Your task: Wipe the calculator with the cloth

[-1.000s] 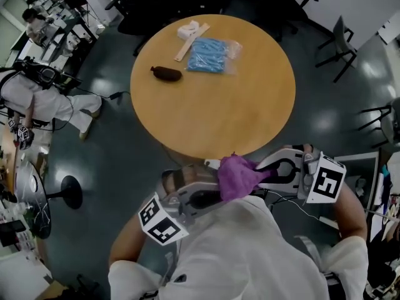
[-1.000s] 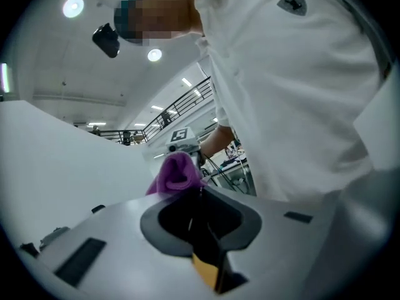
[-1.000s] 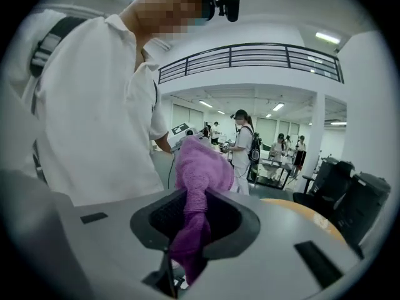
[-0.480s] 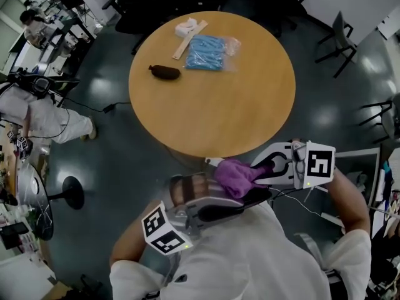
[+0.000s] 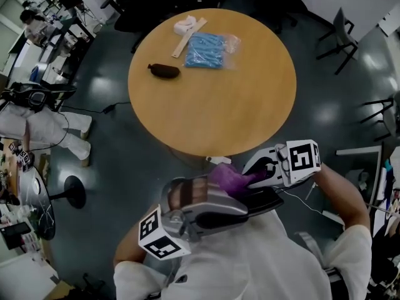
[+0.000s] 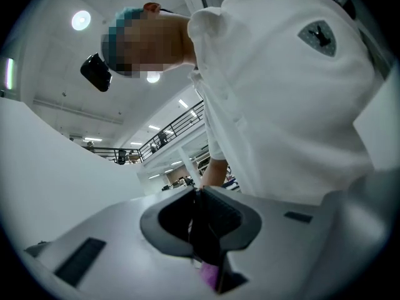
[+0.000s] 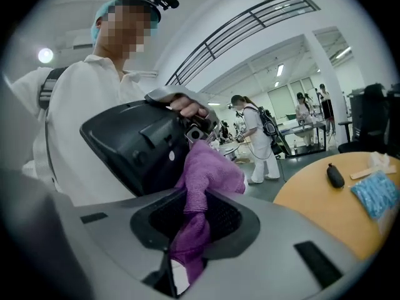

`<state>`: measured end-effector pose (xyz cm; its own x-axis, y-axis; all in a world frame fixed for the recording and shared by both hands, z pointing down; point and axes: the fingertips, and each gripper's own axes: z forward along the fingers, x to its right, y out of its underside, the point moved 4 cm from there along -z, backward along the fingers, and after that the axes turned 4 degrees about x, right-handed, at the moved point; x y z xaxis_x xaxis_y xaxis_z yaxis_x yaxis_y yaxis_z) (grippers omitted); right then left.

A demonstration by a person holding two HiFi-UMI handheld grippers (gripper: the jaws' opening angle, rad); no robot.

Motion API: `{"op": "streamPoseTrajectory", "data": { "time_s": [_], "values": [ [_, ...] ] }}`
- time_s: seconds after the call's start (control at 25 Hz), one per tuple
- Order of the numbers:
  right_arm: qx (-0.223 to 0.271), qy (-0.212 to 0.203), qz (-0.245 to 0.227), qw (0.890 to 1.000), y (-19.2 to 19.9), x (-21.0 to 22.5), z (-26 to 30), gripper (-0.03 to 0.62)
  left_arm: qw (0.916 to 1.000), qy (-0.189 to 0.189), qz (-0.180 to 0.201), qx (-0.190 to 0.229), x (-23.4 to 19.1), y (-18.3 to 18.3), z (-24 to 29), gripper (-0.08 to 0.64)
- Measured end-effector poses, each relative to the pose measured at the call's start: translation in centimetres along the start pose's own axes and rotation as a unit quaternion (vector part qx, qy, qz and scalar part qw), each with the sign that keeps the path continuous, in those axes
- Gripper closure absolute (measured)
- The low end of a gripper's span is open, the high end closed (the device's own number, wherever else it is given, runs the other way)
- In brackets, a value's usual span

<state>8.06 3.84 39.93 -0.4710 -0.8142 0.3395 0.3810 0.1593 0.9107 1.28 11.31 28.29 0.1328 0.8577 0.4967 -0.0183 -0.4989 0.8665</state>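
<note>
Close to my chest, my left gripper [image 5: 240,208] is shut on a black calculator [image 5: 261,200] and holds it level. The calculator shows edge-on between the jaws in the left gripper view [image 6: 205,233], where the left gripper [image 6: 203,224] points at my shirt. My right gripper [image 5: 251,174] is shut on a purple cloth [image 5: 225,179], which rests against the calculator's top end. In the right gripper view the cloth [image 7: 203,174] bunches out of the right gripper [image 7: 194,216] and touches the calculator's dark back [image 7: 134,145].
A round wooden table [image 5: 212,105] stands ahead, with a blue packet [image 5: 206,50], a dark oblong object [image 5: 165,71] and a white item with a wooden stick [image 5: 189,29] near its far side. Office chairs [image 5: 337,39] ring it. People stand at the left [image 5: 37,120].
The left gripper has lifted the calculator. The right gripper has rolled and drawn in, dragging the cloth lower against the calculator. The person at the left walked on.
</note>
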Motion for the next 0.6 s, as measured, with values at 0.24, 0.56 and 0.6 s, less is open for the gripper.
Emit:
{"op": "streamPoseTrajectory", "data": {
  "time_s": [0.24, 0.56, 0.6],
  "values": [
    [-0.041, -0.018, 0.02, 0.999, 3.3, 0.3, 1.5, 0.505, 1.0, 0.002, -0.002, 0.006, 0.3, -0.4, 0.3, 0.511],
    [-0.014, 0.108, -0.049, 0.993, 2.3, 4.3, -4.1, 0.505, 0.9999, 0.001, 0.002, -0.011, 0.7, 0.8, 0.7, 0.512],
    [0.028, 0.128, -0.072, 0.989, -0.6, 4.0, -5.7, 0.505, 0.9998, 0.003, 0.003, -0.018, 0.9, 1.2, 0.8, 0.511]
  ]
}}
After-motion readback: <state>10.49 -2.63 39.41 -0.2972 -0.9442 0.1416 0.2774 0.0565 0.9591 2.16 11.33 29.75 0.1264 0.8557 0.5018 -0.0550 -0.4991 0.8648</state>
